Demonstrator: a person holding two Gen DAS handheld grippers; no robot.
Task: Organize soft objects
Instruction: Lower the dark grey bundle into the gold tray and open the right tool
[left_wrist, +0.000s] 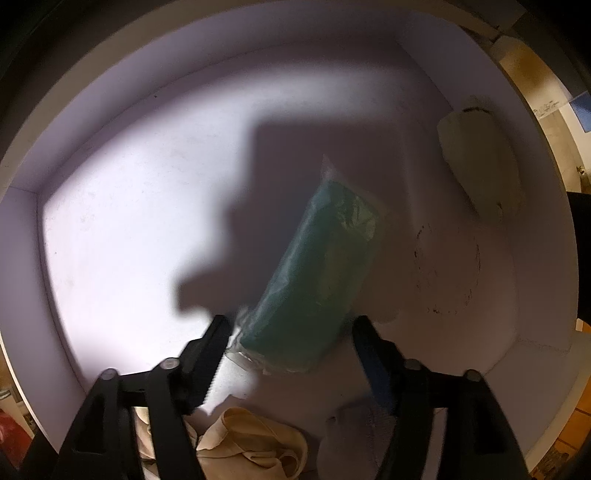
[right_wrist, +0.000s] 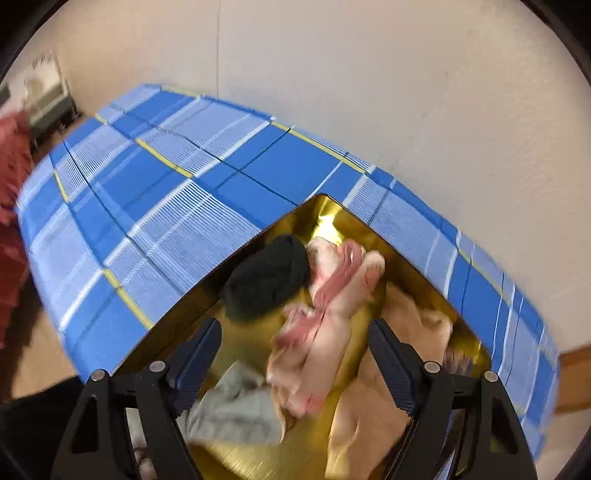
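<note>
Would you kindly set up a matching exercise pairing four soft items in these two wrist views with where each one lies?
Items:
1. teal bagged cloth
2. black knit item
3. pink-striped socks
4. white roll

Places:
A. right-hand corner of the white bin
B. gold tray, far left part
C. bin floor, ahead of the left gripper
D. gold tray, ahead of the right gripper

Pairs: 1-C, 2-B, 3-D, 4-A

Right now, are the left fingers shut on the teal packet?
Open: the fingers stand apart from the teal packet, which lies in the white bin.
</note>
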